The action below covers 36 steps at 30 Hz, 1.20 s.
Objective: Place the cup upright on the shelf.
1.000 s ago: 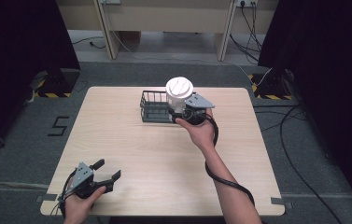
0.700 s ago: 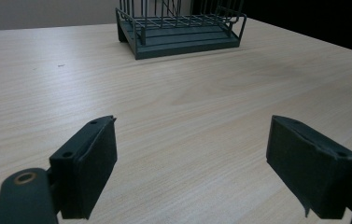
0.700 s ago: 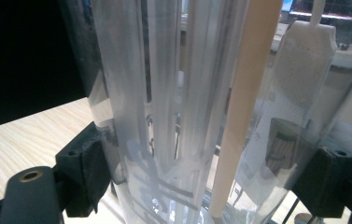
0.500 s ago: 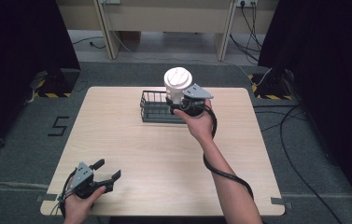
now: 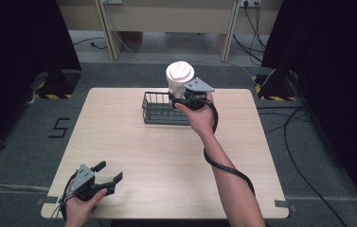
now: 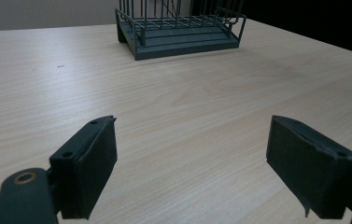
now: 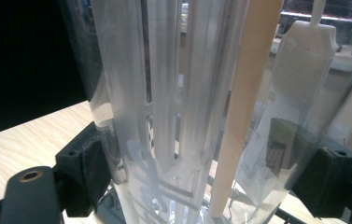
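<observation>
The claw (image 7: 211, 163) is closed on a clear plastic cup (image 7: 201, 93), one black jaw pressed to each side of it. Inside the cup stand a pale stick (image 7: 243, 107), white plastic cutlery (image 7: 164, 102) and a white paper packet (image 7: 304, 60). The wooden counter (image 7: 19, 140) lies below at the left, with darkness beyond it.

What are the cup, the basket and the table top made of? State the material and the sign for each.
Cup: looks like clear, glossy plastic, since what is inside shows through the wall; the lid is opaque white, likely plastic. Basket: thin dark grey-green wire bars, probably coated metal, matte. Table: pale wood-grain surface, smooth, perhaps laminate rather than solid wood.
</observation>
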{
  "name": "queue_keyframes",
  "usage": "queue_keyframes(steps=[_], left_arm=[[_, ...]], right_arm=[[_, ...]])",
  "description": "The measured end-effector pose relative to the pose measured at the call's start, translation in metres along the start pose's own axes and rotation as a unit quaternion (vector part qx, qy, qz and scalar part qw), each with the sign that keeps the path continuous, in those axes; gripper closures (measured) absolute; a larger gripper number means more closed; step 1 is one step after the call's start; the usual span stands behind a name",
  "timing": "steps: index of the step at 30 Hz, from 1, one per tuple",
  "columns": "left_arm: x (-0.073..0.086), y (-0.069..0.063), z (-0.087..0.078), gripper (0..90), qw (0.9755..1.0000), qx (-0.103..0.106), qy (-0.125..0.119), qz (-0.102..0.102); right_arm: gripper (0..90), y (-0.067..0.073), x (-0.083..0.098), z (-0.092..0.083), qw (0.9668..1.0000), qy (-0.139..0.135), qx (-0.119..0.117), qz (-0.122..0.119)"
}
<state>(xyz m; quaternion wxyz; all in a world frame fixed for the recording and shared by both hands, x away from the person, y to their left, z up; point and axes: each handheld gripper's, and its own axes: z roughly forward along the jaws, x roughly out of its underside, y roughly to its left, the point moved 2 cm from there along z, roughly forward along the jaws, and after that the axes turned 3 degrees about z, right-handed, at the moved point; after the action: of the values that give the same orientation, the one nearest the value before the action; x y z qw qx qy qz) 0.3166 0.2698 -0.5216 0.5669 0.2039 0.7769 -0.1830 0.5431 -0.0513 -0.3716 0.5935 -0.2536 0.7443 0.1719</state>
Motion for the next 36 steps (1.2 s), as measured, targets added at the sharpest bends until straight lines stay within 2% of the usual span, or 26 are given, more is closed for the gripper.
queue_keyframes(steps=[11, 24, 36], left_arm=[[0.0, 0.0, 0.0, 15.8, 1.0, 0.0, 0.0, 0.0], [0.0, 0.001, 0.0, 15.8, 1.0, 0.0, 0.0, -0.001], [0.0, 0.001, 0.0, 15.8, 1.0, 0.001, -0.002, -0.003]], right_arm=[[18.5, -0.01, 0.0, 0.017, 0.9998, 0.011, 0.015, 0.007], [18.5, -0.015, 0.0, 0.034, 0.9992, 0.018, 0.026, 0.024], [18.4, -0.017, 0.012, 0.051, 0.9979, 0.04, 0.035, 0.037]])
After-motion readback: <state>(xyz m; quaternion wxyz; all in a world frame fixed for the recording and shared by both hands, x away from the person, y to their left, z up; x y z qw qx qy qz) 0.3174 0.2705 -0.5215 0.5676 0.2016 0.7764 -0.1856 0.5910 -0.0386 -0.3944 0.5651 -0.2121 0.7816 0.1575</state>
